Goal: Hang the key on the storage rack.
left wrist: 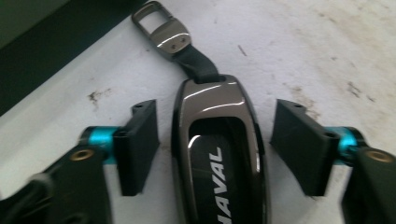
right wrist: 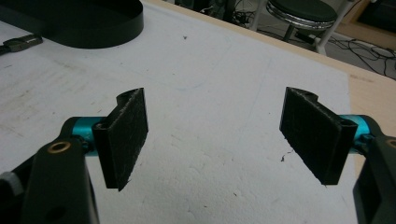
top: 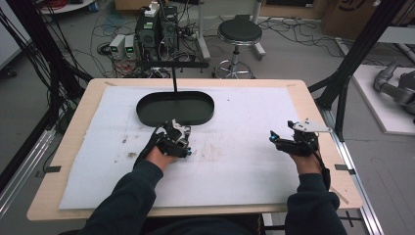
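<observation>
A glossy dark key fob (left wrist: 212, 100) marked "HAVAL" lies on the white mat, its short strap and metal clasp (left wrist: 161, 28) pointing away from me. My left gripper (left wrist: 215, 142) is open and straddles the fob, with a gap between each pad and the fob's sides. In the high view the left gripper (top: 174, 137) sits just in front of the black oval tray (top: 147, 115). My right gripper (top: 280, 141) rests near the mat's right edge; in its own view the right gripper (right wrist: 215, 130) is open with only mat between the pads.
The white mat (top: 235, 161) covers most of the wooden table (top: 73, 127). In the right gripper view the tray (right wrist: 107, 32) stands at the far left with the metal clasp (right wrist: 21, 43) beside it. A stool (top: 239, 34), cables and equipment stand on the floor behind the table.
</observation>
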`<state>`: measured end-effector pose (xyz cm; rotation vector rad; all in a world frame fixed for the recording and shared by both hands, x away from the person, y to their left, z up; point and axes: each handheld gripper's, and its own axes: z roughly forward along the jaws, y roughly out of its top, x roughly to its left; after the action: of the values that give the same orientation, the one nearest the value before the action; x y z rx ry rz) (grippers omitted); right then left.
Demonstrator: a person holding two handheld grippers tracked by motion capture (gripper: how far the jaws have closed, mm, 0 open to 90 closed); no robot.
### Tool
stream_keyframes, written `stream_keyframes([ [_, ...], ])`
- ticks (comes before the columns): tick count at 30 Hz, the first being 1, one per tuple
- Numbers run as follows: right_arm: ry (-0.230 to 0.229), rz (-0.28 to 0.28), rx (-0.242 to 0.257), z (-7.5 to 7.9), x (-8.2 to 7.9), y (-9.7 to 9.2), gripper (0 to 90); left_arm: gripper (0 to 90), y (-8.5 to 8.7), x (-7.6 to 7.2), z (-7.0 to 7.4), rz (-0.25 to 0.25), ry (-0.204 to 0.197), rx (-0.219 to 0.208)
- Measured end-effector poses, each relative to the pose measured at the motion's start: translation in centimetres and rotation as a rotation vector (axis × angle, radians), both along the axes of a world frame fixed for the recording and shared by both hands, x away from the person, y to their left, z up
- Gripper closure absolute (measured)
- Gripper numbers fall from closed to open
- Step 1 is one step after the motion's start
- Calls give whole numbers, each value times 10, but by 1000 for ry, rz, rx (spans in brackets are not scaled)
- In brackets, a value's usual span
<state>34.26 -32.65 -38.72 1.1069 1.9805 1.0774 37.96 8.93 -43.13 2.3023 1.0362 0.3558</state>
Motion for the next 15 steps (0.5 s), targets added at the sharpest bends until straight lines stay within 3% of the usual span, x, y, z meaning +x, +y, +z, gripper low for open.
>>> stream_keyframes([
  [1, 0, 0, 0, 0, 0, 0, 239, 383, 0, -1, 1, -7, -2, -1],
  [3, 0, -2, 2, 0, 0, 0, 239, 476, 0, -2, 1, -21, -3, 2],
  [11, -2, 1, 0, 0, 0, 0, 240, 485, 1, -2, 3, -14, -7, -8],
  [15, -2, -1, 4, 0, 0, -1, 240, 485, 11, -3, 14, -1, -45, -80],
])
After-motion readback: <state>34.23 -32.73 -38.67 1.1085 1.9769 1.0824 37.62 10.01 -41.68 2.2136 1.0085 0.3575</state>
